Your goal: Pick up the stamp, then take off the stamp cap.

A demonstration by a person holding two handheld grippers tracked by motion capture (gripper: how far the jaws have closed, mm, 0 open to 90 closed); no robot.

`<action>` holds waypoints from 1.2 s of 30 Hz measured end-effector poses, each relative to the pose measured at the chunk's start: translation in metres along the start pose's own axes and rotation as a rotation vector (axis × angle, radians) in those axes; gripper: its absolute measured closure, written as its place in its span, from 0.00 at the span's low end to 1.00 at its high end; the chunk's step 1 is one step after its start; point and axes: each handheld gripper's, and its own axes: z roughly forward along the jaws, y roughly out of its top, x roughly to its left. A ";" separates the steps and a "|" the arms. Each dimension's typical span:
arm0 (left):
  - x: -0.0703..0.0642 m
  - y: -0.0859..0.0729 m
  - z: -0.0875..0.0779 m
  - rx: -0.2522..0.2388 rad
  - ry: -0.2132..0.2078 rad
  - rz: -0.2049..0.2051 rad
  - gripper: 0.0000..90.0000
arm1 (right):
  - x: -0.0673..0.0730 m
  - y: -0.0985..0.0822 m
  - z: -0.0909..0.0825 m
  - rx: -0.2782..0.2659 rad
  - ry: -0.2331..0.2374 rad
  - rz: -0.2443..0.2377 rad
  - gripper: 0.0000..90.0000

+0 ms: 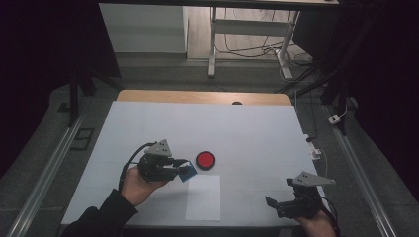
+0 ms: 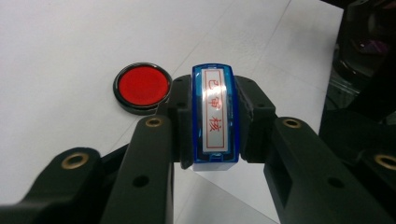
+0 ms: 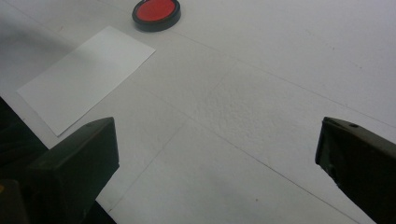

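Red ink pad (image 1: 205, 160) beside paper sheet (image 1: 203, 197)

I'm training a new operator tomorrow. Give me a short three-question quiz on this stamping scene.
1. True or false: the left gripper is shut on the blue stamp.
2. Which lies nearer the stamp in the high view: A) the red ink pad, B) the right gripper?
3. What flat item lies on the white table cover just in front of the ink pad, on the person's side?

Key:
1. True.
2. A.
3. A white sheet of paper.
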 end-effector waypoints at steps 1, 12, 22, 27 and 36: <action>-0.001 0.000 0.000 -0.003 -0.005 0.004 0.78 | 0.000 0.000 0.000 0.000 0.001 -0.001 0.00; -0.012 -0.001 0.000 -0.029 -0.047 0.026 0.78 | 0.001 0.000 0.000 0.002 0.003 -0.011 0.00; -0.019 -0.003 -0.002 -0.037 -0.077 0.027 0.78 | 0.001 0.000 0.000 0.006 0.002 -0.013 0.00; -0.020 -0.004 -0.003 -0.045 -0.079 0.025 0.78 | 0.001 0.000 -0.001 -0.001 -0.002 -0.013 0.00; -0.018 -0.004 -0.002 -0.058 -0.096 0.034 0.78 | 0.003 0.000 -0.003 -0.024 -0.012 -0.030 0.00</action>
